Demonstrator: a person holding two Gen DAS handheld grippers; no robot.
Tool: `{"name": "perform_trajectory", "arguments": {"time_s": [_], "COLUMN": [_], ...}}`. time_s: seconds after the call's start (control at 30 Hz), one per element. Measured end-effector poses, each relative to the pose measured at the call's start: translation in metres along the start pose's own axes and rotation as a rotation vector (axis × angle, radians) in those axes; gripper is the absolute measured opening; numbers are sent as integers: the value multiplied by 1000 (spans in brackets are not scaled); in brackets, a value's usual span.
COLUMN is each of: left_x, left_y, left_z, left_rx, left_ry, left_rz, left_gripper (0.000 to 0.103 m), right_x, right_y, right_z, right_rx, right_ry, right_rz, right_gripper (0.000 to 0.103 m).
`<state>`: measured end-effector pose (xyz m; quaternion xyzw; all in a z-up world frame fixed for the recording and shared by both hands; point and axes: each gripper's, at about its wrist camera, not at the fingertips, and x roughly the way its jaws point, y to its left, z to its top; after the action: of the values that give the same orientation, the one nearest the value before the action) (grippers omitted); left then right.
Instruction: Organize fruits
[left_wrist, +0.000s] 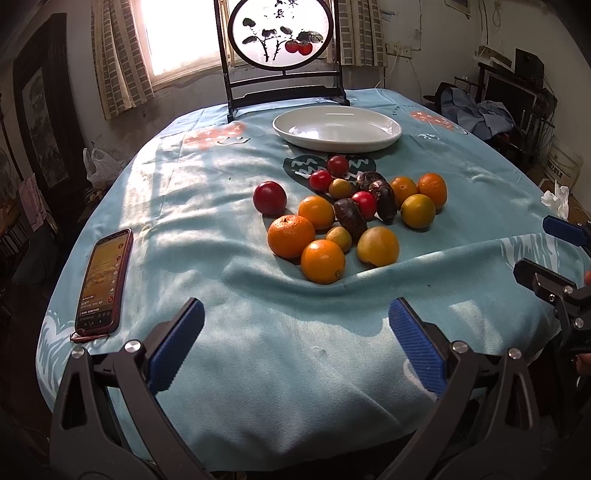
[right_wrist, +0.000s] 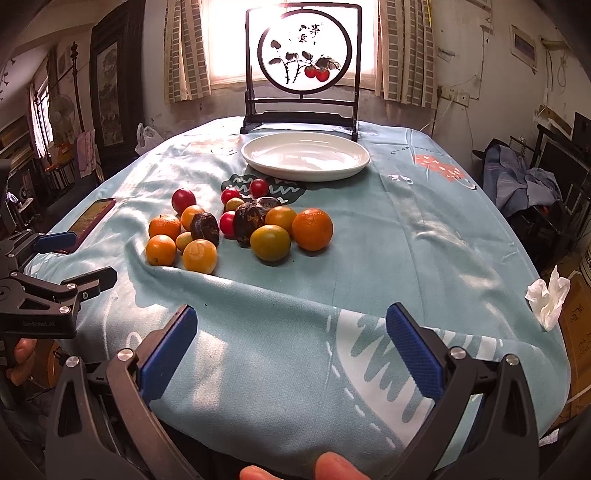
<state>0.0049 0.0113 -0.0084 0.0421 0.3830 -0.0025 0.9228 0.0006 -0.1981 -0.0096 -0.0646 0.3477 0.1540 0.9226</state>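
The counter (left_wrist: 229, 387) has a blue cloth on it. A big white plate (right_wrist: 305, 157) sits near the far edge, with nothing on it. The fruits (left_wrist: 347, 214) lie in a pile in the middle, just in front of the plate: oranges, red ones and dark wrinkly ones. They are round and may roll. The red ones look soft, so squeeze gently around the middle. The left claw (left_wrist: 295, 343) and right claw (right_wrist: 291, 350) are both wide apart, holding nothing, at the near edge.

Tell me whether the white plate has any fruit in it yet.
Empty. The white plate shows only bare glossy surface; all the fruit lies on the tablecloth in front of it.
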Motion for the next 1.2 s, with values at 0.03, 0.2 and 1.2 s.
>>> {"name": "perform_trajectory", "arguments": {"time_s": [0.03, 0.2, 1.2], "left_x": [0, 0, 44], "left_y": [0, 0, 10], "left_z": [0, 0, -7], "left_rx": [0, 2, -15], "left_ry": [0, 1, 67], "left_rz": [0, 0, -110], "left_gripper": [101, 101, 101], "right_x": [0, 0, 70], "right_y": [1, 0, -43], "right_z": [0, 0, 35], "right_rx": [-2, -1, 187], "right_ry": [-2, 1, 78], "right_rz": [2, 12, 73], "right_gripper": [102, 102, 69]}}
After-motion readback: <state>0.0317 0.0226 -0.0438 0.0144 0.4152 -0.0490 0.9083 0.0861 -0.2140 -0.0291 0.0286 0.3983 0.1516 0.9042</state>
